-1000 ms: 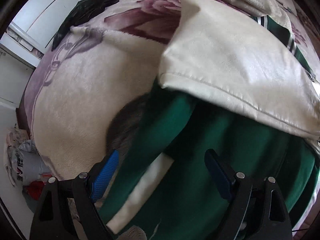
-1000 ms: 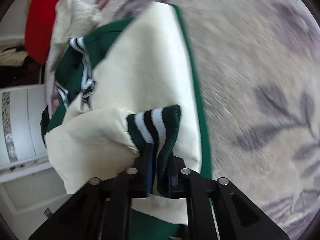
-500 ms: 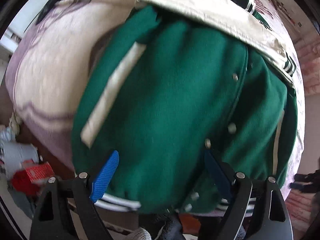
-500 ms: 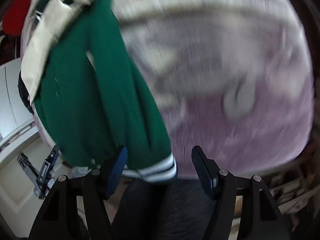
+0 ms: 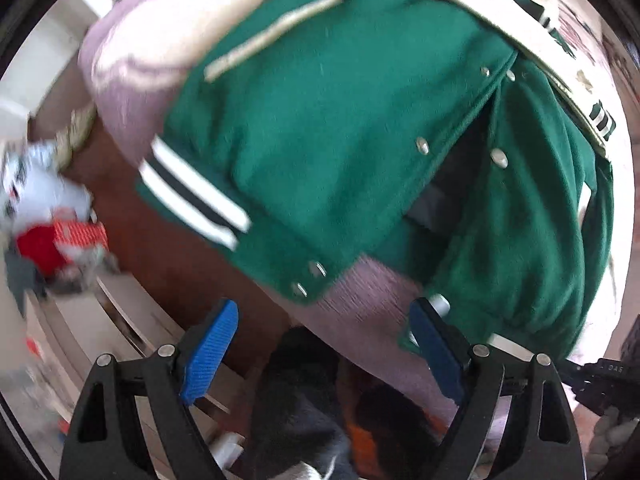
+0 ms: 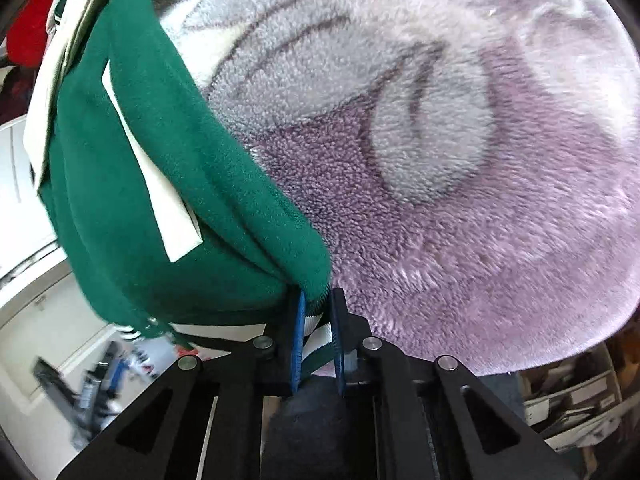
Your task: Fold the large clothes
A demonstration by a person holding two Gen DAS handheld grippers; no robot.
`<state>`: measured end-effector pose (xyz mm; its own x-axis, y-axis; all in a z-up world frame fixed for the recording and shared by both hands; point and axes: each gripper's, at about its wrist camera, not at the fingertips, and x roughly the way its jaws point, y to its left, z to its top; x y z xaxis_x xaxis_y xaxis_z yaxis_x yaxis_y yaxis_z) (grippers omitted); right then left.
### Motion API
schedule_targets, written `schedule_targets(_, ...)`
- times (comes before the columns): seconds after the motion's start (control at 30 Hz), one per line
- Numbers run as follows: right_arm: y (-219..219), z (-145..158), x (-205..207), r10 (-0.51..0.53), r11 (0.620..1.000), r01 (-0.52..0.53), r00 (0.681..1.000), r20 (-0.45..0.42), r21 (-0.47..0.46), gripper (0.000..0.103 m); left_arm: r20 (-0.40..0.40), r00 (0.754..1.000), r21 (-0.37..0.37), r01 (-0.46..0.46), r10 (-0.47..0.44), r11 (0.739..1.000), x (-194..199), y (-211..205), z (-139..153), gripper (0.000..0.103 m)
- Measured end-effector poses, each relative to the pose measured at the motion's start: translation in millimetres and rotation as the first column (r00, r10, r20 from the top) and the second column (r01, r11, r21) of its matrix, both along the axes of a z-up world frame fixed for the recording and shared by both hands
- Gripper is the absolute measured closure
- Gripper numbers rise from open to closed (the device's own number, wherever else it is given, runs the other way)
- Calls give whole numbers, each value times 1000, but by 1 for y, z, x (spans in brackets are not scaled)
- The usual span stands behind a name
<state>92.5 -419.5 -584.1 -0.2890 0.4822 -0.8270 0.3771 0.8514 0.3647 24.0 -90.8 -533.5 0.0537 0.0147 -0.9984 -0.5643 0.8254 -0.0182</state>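
Plush blanket [image 6: 460, 168]: mauve and pale grey with a large leaf or flower print, covering the bed; fills most of the right wrist view and shows again at the top left of the left wrist view [image 5: 132, 60].

Red cloth [image 6: 28, 28]: bunched at the far left edge of the bed.

Red box [image 5: 76, 236]: on the floor to the left of the bed, among blurred light-coloured clutter.

White cabinet [image 6: 24, 184]: panelled, far left.

Cardboard boxes [image 6: 572, 396]: low at the near right, beyond the blanket's edge, contents unclear.
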Motion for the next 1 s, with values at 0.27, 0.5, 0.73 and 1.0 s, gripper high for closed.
schedule_targets(0.27,-3,33,26,15,981,-27,998,63,194,37,74,938,-458,-269,338,847,-6,-14,-83,16)
schedule_targets(0.5,-35,37,45,-37,985,23,996,81,172,37,200,908,-335,-290,368,897,-10,-9,-59,79)
schedule_targets(0.73,-11,28,65,28,989,-42,995,96,143,37,293,909,-269,-218,296,938,-15,30,-43,81)
schedule_targets(1.0,24,46,103,53,997,-57,996,74,54,37,128,964,-309,-185,234,933,-19,42,-41,71)
